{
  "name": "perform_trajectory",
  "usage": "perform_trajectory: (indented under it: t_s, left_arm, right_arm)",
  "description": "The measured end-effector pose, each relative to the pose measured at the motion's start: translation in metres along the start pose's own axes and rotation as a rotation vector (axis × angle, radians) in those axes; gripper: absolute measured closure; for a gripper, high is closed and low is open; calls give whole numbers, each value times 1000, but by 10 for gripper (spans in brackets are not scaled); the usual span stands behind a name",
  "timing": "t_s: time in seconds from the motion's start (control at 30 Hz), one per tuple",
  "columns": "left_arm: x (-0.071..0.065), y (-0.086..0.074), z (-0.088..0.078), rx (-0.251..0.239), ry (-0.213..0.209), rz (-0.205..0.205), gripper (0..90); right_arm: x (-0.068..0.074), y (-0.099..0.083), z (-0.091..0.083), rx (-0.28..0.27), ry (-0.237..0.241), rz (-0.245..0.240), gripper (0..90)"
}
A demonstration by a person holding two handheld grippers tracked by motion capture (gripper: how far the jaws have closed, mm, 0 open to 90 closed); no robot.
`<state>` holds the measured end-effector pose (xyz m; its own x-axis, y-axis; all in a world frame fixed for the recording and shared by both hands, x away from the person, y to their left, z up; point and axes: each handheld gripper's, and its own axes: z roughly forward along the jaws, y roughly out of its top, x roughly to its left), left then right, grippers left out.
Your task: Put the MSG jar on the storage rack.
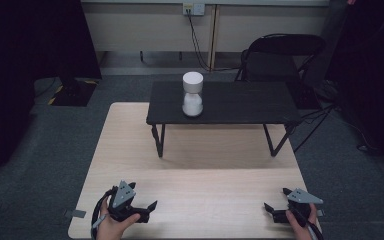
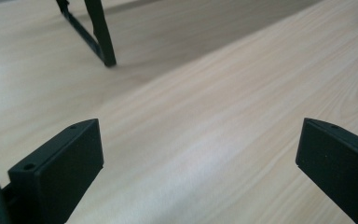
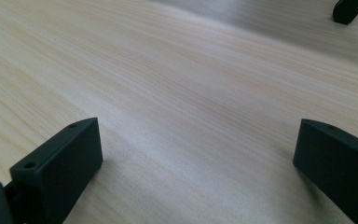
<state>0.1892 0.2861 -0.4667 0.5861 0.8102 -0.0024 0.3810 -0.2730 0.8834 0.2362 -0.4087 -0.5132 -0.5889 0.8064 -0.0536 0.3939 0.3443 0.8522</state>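
Standing on the small black table with thin metal legs [image 1: 240,102] is one white hourglass-shaped thing [image 1: 192,94]. It has a round flat top, a thin waist in the middle and a wider round bottom. It stands upright near the left end of the black top, well apart from both tools.

The black table sits on the far half of the big light wooden table [image 1: 190,170]. So there are two tables, one on top of the other.

Two hands come in from the bottom of the high view, and each hand holds one black tool. The left gripper [image 1: 150,207] is near the front left corner of the wooden table, and the right gripper [image 1: 269,209] is near the front right corner. Each one has a grey three-cornered plate on top. They are well apart from each other.

In the left gripper view, the two black jaws are spread wide with nothing between them, just bare wood [image 2: 205,116]. One black table leg [image 2: 100,32] shows ahead. In the right gripper view, the jaws are also wide apart and hold nothing.

One black folding chair [image 1: 282,55] stands on the grey floor behind the tables.
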Motion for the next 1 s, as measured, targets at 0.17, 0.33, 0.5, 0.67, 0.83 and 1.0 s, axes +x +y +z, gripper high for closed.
perform_trajectory:
  t_s: [0.17,0.33,0.5,0.67,0.83,1.0]
  left_arm:
    - [0,-5,1,22,1,4,3]
    - [4,-13,-1,4,-2,-7,2]
    - [6,-20,-2,-3,-4,-35,2]
    - [7,-21,1,9,-8,-42,1]
    - [6,-22,2,9,-14,-41,1]
    - [6,-24,3,14,-18,-43,1]
  right_arm:
    - [0,0,0,1,4,-4,6]
    - [0,0,0,0,3,-6,6]
    - [-1,0,0,0,6,-6,6]
    - [-1,0,0,1,8,-4,6]
    - [-1,0,0,1,8,-4,6]
    - [-1,0,0,1,8,-5,6]
